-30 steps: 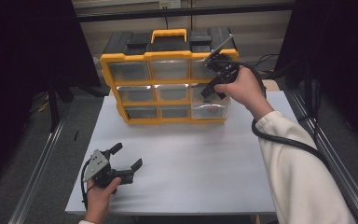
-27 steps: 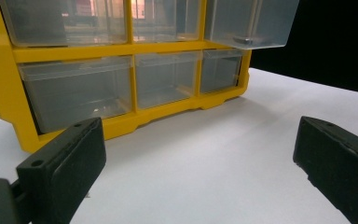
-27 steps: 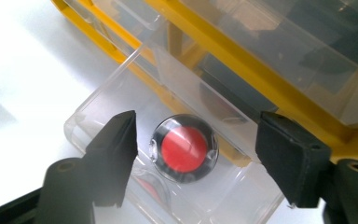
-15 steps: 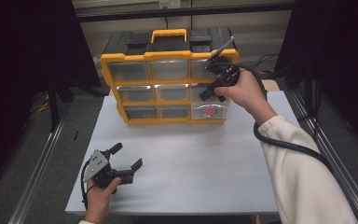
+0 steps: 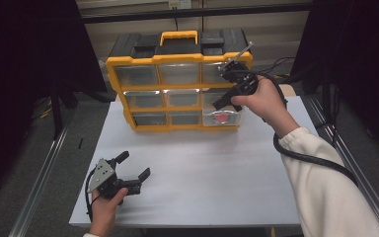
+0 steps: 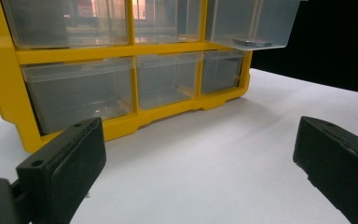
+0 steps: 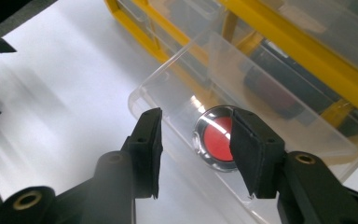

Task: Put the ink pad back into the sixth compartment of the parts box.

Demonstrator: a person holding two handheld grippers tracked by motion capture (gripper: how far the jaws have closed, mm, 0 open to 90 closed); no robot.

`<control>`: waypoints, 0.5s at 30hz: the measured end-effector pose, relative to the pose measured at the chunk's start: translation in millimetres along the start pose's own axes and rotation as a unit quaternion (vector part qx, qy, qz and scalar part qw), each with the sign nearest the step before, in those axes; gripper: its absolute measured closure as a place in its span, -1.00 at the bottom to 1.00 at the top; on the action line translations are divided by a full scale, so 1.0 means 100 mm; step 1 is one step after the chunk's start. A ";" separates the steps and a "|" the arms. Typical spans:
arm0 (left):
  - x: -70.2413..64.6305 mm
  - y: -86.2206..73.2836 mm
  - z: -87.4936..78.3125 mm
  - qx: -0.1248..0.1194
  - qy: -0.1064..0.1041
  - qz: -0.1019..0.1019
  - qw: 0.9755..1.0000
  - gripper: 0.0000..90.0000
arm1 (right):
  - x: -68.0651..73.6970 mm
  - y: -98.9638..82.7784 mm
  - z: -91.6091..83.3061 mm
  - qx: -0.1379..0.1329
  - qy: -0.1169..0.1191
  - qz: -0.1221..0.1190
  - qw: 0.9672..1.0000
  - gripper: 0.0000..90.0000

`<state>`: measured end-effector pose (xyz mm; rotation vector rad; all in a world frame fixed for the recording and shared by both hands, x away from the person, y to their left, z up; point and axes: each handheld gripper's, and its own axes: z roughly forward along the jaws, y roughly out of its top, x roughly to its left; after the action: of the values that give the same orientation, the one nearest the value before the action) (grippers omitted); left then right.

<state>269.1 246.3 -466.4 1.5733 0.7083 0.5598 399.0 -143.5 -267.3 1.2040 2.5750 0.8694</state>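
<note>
Presently the right claw (image 7: 193,149) hangs over the pulled-out clear plastic drawer (image 7: 242,116) at the lower right of the yellow drawer organiser (image 5: 177,86). Its jaws, just closing, stand part-open above the round red-faced metal disc (image 7: 216,140) in that drawer, not yet gripping. Next, judged: lower and clamp the disc. The left claw (image 5: 131,168) rests open on the white table (image 5: 217,168).

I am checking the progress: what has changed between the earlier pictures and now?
The right gripper has just been closing its jaws above the pulled-out clear plastic drawer holding a red round disc; nothing is gripped. The left gripper and the yellow drawer organiser stayed as they were.
</note>
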 end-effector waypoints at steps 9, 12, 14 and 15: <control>0.00 0.01 -0.02 0.003 0.002 0.002 1.000 -0.95 | 0.06 -0.08 0.02 0.011 0.015 -0.003 1.000 0.36; 0.00 0.00 -0.02 0.006 0.000 0.004 1.000 -0.95 | 0.06 -0.09 0.01 0.007 0.013 -0.006 1.000 0.37; 0.00 0.00 -0.01 0.006 0.004 0.003 1.000 -0.95 | 0.05 -0.10 -0.01 0.004 0.015 -0.008 1.000 0.40; 0.00 0.00 -0.02 0.006 0.005 0.004 1.000 -0.95 | 0.05 -0.10 -0.02 0.003 0.016 -0.004 1.000 0.40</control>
<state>267.8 247.0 -465.8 1.5867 0.7147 0.5699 388.6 -145.4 -270.7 1.1900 2.6065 0.8879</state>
